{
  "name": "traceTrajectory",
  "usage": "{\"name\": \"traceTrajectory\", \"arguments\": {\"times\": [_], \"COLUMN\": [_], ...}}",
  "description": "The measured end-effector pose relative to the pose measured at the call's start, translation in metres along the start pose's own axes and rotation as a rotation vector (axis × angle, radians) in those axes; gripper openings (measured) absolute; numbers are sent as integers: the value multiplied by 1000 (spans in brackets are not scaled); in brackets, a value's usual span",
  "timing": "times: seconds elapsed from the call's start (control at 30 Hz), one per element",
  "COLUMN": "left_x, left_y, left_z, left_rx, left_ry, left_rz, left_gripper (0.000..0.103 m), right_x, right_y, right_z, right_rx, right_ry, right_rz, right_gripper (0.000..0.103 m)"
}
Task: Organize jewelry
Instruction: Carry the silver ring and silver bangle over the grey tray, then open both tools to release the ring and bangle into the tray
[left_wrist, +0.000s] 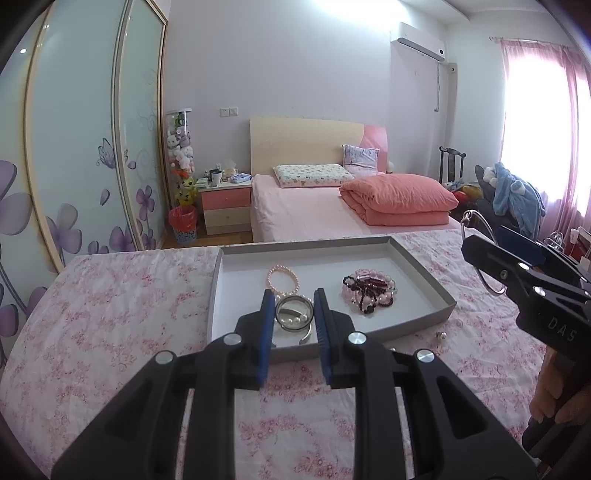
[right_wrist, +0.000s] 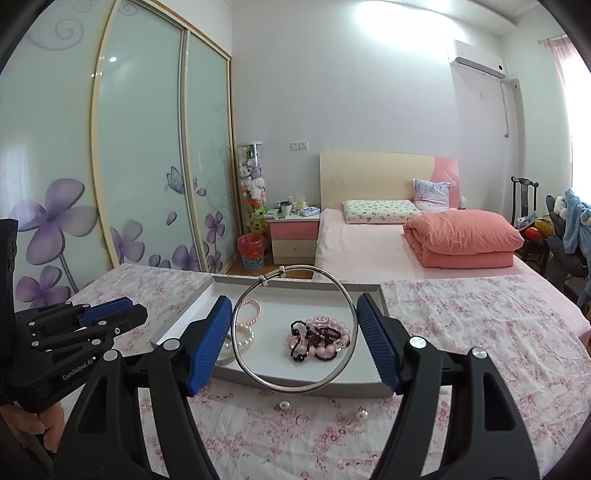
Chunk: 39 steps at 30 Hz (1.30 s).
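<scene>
Tray (right_wrist: 380, 295) on the flowery cloth (right_wrist: 461, 317), pearl and bead bracelets inside, right gripper (right_wrist: 291, 339) squeezing a big silver ring bangle (right_wrist: 347, 295) held up over the tray, left gripper (left_wrist: 294, 321) a little open, holding nothing, above the tray's near edge, two pearl earrings (right_wrist: 283, 406) on the cloth.

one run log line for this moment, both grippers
right gripper: shut on silver bangle, above tray | left gripper: open, empty, over tray's near edge | two pearl earrings on floral cloth
</scene>
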<state>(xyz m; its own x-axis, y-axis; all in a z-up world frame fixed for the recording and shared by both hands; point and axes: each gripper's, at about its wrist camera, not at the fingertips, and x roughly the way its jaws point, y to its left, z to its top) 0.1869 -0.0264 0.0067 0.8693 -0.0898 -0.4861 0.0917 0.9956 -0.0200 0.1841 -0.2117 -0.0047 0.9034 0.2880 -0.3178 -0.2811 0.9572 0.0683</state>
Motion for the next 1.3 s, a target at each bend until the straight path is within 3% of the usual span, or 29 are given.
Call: {"name": "traceTrajectory", "arguments": {"times": [0.57,0.77,1.3], "left_x": [8,27,135], "left_y": [1,3,10], "left_z": [3,12,21], "left_rx": [-4,-6,-28], "left_ry": [-9,-5,104], "left_rz": [11,12,24], "left_gripper": [22,22,22], "right_x": [9,27,161], "right_y": [-4,-8,-40], "right_z": [2,9,-10], "right_rx": [1,2,180], "right_ry": [-7,3,281], "right_rz": [-18,-19,0], "right_gripper": [70,70,70]}}
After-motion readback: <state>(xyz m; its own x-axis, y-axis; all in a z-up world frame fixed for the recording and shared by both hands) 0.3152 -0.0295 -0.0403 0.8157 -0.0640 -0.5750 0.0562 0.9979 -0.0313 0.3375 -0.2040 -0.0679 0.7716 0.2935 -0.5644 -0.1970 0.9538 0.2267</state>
